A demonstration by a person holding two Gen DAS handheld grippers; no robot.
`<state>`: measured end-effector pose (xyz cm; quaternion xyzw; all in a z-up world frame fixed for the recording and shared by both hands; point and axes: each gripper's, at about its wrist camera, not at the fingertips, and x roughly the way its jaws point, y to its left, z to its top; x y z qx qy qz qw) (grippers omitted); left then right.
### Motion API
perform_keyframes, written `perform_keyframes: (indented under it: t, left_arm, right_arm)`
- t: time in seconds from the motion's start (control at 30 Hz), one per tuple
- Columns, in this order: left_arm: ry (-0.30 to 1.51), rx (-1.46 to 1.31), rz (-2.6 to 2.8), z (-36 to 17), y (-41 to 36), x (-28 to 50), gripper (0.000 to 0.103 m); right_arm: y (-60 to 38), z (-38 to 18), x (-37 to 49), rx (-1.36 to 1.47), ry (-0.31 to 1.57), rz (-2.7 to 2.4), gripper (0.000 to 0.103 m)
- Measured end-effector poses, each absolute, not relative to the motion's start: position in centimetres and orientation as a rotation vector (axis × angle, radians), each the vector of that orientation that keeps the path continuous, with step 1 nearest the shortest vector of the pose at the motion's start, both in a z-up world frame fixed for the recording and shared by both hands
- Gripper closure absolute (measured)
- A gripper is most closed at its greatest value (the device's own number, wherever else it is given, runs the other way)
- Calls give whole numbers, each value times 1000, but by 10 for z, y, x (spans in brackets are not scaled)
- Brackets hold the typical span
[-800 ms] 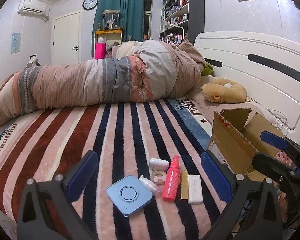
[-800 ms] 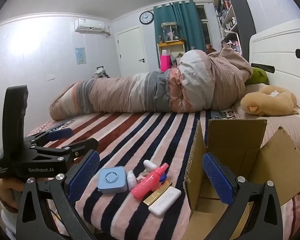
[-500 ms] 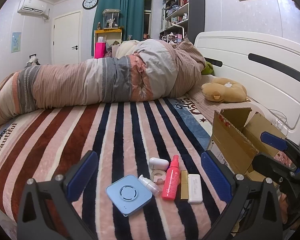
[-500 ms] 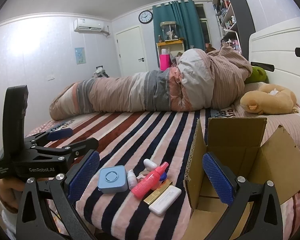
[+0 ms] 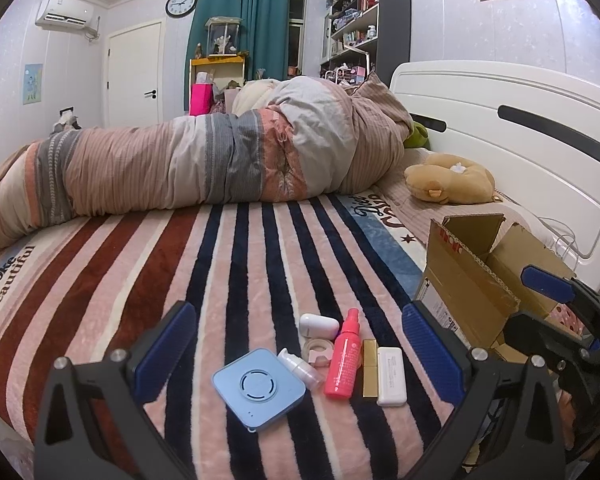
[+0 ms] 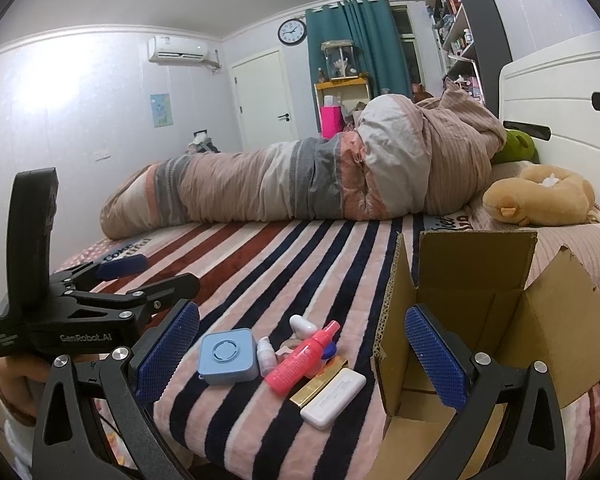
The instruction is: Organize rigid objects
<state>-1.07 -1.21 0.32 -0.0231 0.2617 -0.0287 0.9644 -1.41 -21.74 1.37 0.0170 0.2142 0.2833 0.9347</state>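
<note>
A cluster of small items lies on the striped blanket near the bed's front edge: a blue square device (image 5: pixel 258 389) (image 6: pixel 228 356), a small clear pump bottle (image 5: pixel 300 366), a pink spray bottle (image 5: pixel 343 360) (image 6: pixel 302 358), a gold bar (image 5: pixel 369 368), a white rectangular case (image 5: pixel 391 376) (image 6: pixel 334 398), a white capsule case (image 5: pixel 319 325) and a tape roll (image 5: pixel 319 350). An open cardboard box (image 5: pixel 466 284) (image 6: pixel 472 312) stands to their right. My left gripper (image 5: pixel 298 354) is open and empty just before the items. My right gripper (image 6: pixel 300 356) is open and empty, near the box.
A rolled duvet (image 5: pixel 204 168) lies across the far side of the bed. A tan plush toy (image 5: pixel 450 180) rests by the white headboard (image 5: pixel 520 140). The bed's front edge is just below the items. Shelves and a door stand beyond.
Both views have shifted only slightly; the items and box have not moved, and both grippers stay open.
</note>
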Motion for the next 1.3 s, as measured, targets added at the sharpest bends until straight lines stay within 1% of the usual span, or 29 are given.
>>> perform_keyframes:
  t: [0.27, 0.33, 0.37, 0.43, 0.47, 0.57, 0.6, 0.63, 0.77, 0.93, 1.07, 1.17, 1.27, 1.3]
  left_arm:
    - [530, -50, -65, 2, -11, -12, 0]
    - [531, -54, -65, 1, -9, -12, 0]
    - [529, -55, -66, 1, -9, -12, 0]
    - [528, -55, -66, 0, -9, -12, 0]
    - [526, -58, -64, 0, -7, -12, 0]
    - [522, -71, -47, -3, 7, -12, 0]
    - [521, -81, -41, -4, 14, -13, 0]
    - [521, -88, -36, -5, 20, -13, 0]
    - [529, -90, -20, -15, 43, -12, 1]
    - [547, -121, -55, -27, 58, -5, 1]
    - [566, -127, -66, -37, 62, 4, 1]
    - [585, -133, -73, -43, 62, 12, 1]
    - [608, -141, -77, -52, 64, 20, 1]
    - [614, -142, -77, -53, 64, 23, 1]
  right_arm:
    - [-216, 13, -15, 26, 435, 571, 0]
    - [-216, 15, -15, 28, 431, 562, 7]
    - [-215, 15, -15, 31, 433, 555, 13]
    - [-216, 19, -16, 35, 428, 555, 13]
    - [-214, 20, -16, 33, 425, 556, 15]
    - [-201, 24, -18, 0, 403, 567, 32]
    - [-193, 25, -17, -20, 413, 574, 36]
    - [-182, 23, -15, -41, 424, 587, 36]
    - [-144, -3, 5, -85, 591, 629, 36]
    - [-124, -56, 47, -64, 791, 544, 36]
    - [-131, -89, 68, 1, 971, 545, 46]
    - [-130, -109, 81, 3, 1003, 522, 51]
    - [-131, -111, 87, -1, 975, 518, 53]
    - [-130, -111, 90, -14, 972, 511, 59]
